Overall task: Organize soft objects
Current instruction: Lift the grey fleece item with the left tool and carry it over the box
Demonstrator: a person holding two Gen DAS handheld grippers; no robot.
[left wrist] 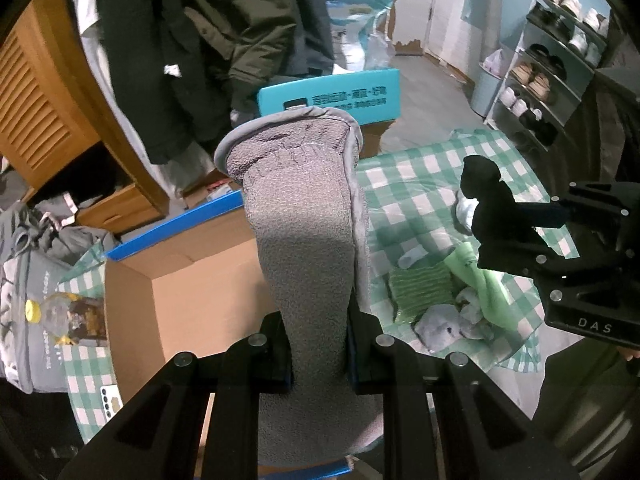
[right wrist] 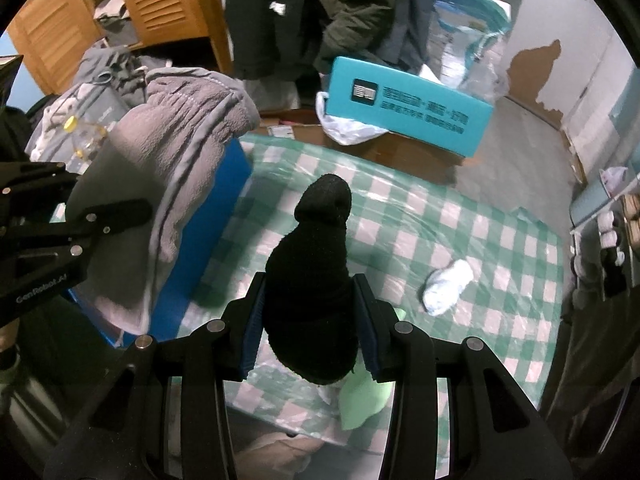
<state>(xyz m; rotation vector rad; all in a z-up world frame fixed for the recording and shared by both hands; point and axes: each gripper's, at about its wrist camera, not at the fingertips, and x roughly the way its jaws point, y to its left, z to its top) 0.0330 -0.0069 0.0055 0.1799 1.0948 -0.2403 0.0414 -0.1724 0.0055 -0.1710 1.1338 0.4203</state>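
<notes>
My left gripper (left wrist: 318, 364) is shut on a grey fleece cloth (left wrist: 304, 216), which rises folded over the open cardboard box (left wrist: 192, 280) with a blue rim. From the right wrist view the same grey cloth (right wrist: 168, 168) hangs in the left gripper (right wrist: 120, 216) beside the box's blue wall (right wrist: 208, 216). A rolled black sock (right wrist: 312, 280) stands between the pads of my right gripper (right wrist: 310, 332), which is shut on it above the green checked tablecloth (right wrist: 440, 240). The black sock (left wrist: 488, 204) and right gripper (left wrist: 516, 240) show at the right of the left wrist view.
A pale green cloth (left wrist: 480, 280), a striped green towel (left wrist: 422, 288), a grey-blue rag (left wrist: 444, 324) and a white sock (right wrist: 448, 284) lie on the table. A teal box (right wrist: 408, 108), hanging coats (left wrist: 208, 40), a shoe rack (left wrist: 548, 64) and a bottle (left wrist: 60, 316) surround it.
</notes>
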